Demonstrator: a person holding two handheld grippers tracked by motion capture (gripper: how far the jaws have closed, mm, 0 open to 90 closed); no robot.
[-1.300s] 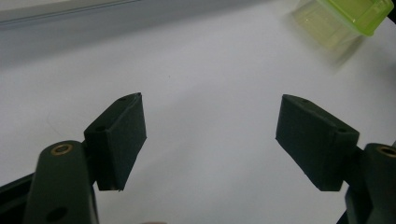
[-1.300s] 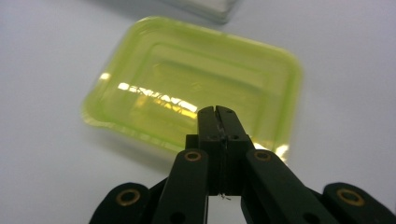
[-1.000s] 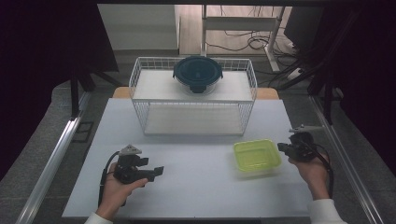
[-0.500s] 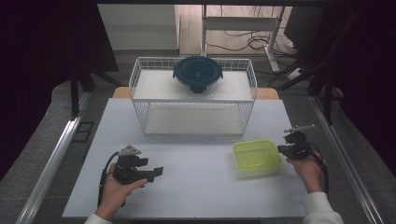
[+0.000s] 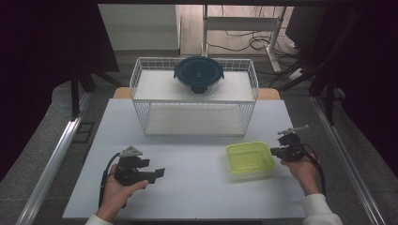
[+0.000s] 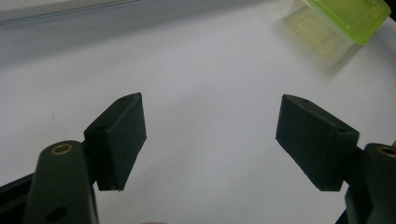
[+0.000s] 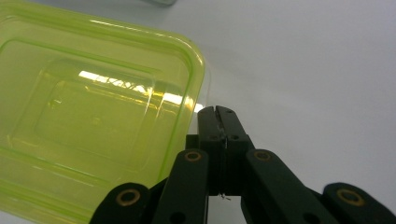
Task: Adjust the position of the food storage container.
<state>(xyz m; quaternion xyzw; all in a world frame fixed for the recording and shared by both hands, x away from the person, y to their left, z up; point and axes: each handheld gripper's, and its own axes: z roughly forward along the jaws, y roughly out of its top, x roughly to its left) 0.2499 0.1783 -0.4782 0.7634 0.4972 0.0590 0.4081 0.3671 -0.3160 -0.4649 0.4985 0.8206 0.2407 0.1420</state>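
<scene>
The right hand-held gripper has its jaws pressed flat together with nothing between them, its tip just beside the near right corner of the yellow-green plastic container. Whether the tip touches the rim cannot be told from the right gripper view. In the high view that right hand-held gripper sits at the container's right edge, the person's hand behind it.

The left hand-held gripper stands wide, empty, well to the left of the container, which shows at the top right corner of the left gripper view. In the high view it rests low over the table, pointing toward the container.

Beyond the container, toward the far side of the table, stands a white wire rack, and on its top shelf a round glass container with a dark blue lid.

The risk from here, as I judge it: closed jaws cannot grip the rim, so any further push from the right would only slide the light container leftward across the smooth table, or tip it up on its far edge. Opening the jaws this close to the wall could also knock it askew.
</scene>
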